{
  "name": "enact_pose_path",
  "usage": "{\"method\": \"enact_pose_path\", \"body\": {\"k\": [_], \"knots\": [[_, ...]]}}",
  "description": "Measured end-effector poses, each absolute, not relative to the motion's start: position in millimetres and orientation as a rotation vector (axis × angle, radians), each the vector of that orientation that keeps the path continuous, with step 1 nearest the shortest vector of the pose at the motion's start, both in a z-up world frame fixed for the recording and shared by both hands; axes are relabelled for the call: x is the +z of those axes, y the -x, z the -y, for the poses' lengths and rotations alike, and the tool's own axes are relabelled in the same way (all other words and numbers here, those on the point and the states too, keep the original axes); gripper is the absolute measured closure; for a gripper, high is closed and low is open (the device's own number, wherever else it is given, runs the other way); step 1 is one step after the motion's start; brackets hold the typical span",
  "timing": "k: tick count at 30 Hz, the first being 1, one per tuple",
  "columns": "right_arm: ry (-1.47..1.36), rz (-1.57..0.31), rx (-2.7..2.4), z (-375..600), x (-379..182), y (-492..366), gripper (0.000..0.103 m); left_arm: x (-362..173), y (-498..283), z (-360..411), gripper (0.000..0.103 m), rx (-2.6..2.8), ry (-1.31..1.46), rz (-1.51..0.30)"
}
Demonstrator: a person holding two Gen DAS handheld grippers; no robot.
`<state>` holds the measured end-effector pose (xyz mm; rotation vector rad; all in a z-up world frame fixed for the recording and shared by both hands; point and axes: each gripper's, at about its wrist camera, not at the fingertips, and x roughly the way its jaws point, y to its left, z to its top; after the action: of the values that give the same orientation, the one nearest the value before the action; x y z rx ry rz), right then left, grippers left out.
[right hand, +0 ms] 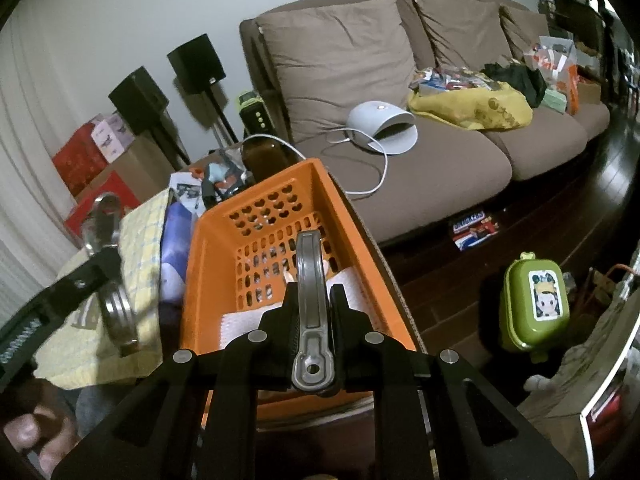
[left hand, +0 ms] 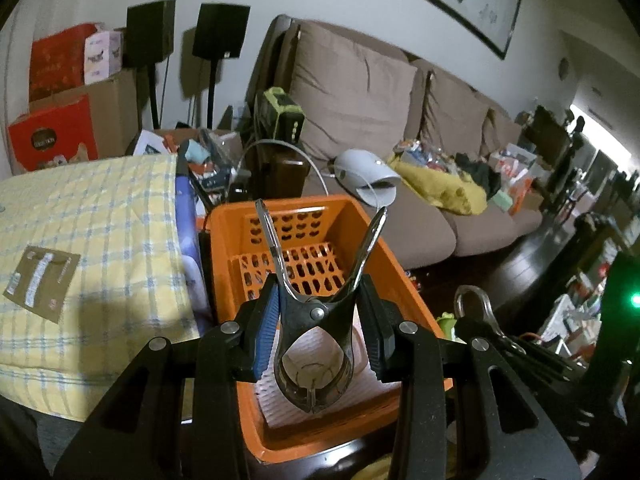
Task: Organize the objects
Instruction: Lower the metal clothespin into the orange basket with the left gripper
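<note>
Shiny steel tongs [left hand: 316, 304] in left hand-held gripper [left hand: 320, 320], grey opener [right hand: 312, 300] in right hand-held gripper [right hand: 314, 312]

Room dim, colours muted. Bright blown-out window [left hand: 600, 136] at far right. Soft shadows behind speakers [left hand: 220, 32] on wall. Green lamp [left hand: 635, 300] flares. Strong fisheye bending, black corners. Fingers [right hand: 28, 436] at lower left blurred.

The white sheet [left hand: 276, 404] in the orange basket [left hand: 384, 256] lies partly hidden behind the left tool [left hand: 316, 320]
</note>
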<state>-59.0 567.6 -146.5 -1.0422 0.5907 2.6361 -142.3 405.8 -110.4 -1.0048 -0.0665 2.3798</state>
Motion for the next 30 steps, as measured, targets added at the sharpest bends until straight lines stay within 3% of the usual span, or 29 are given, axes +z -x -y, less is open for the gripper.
{"method": "enact_pose_path", "body": {"k": [18,30], "knots": [[1.115,-0.586,2.630,-558,-170,74,0.089,-146,151,-412,0.068,2.379,1.099,-0.003],[1.200,-0.542,2.612,-549,-190,85,0.089,-176,159,-413,0.068,2.287,1.208,0.051]]}}
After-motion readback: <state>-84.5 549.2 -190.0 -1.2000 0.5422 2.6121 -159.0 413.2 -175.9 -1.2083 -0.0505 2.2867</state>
